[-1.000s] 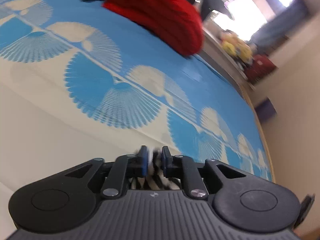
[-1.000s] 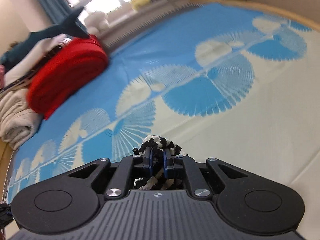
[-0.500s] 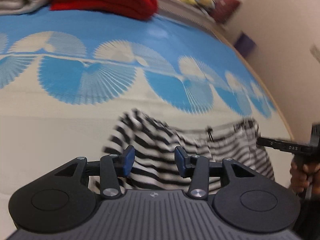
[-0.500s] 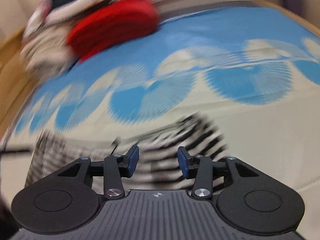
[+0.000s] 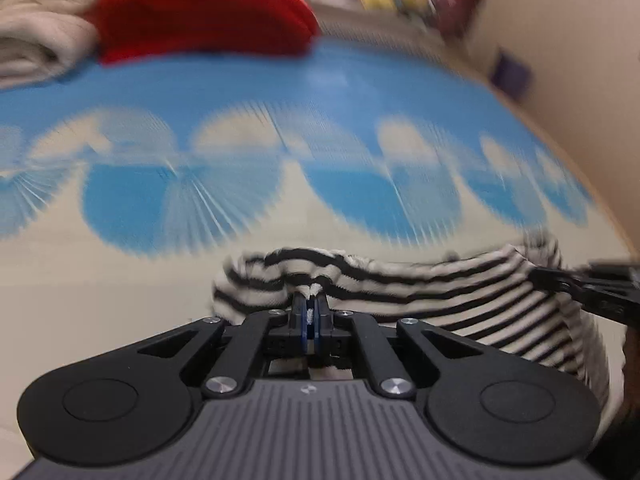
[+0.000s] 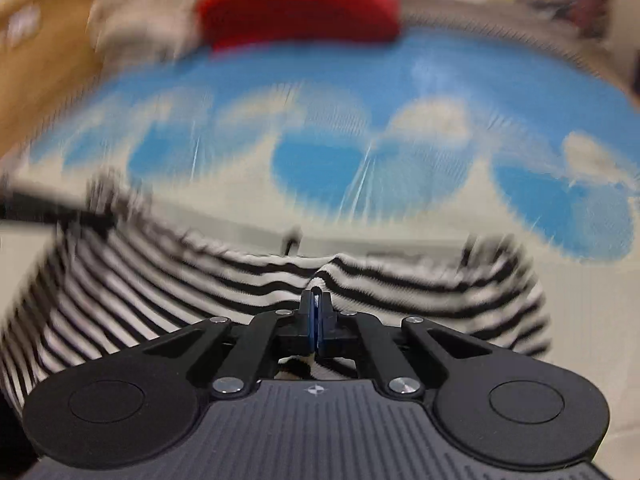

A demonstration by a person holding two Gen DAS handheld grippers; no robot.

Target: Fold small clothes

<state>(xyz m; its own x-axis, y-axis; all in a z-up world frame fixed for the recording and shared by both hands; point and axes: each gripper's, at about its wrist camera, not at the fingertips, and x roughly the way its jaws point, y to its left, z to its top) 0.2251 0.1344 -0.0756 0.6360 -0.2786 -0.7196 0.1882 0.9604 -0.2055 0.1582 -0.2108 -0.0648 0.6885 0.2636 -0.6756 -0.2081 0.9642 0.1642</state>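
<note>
The black-and-white striped knit garment (image 5: 400, 284) is pinched in the left claw (image 5: 310, 316), just closed on a fold (jaws nearly touching); the right claw (image 6: 316, 320) likewise. A wooden edge (image 6: 48, 52) is shown only rightward.

A bed cover (image 5: 328, 92) carries everything — blue at the far side, cream nearer, with a row of blue-and-white fan shapes between. On the cream part lies a striped garment (image 5: 420, 280), black and white, spread sideways and bunched along its near edge. At the far edge of the blue rests a folded red knit (image 5: 200, 8) — just beside it, to the left, a folded cream cloth (image 5: 36, 36).
</note>
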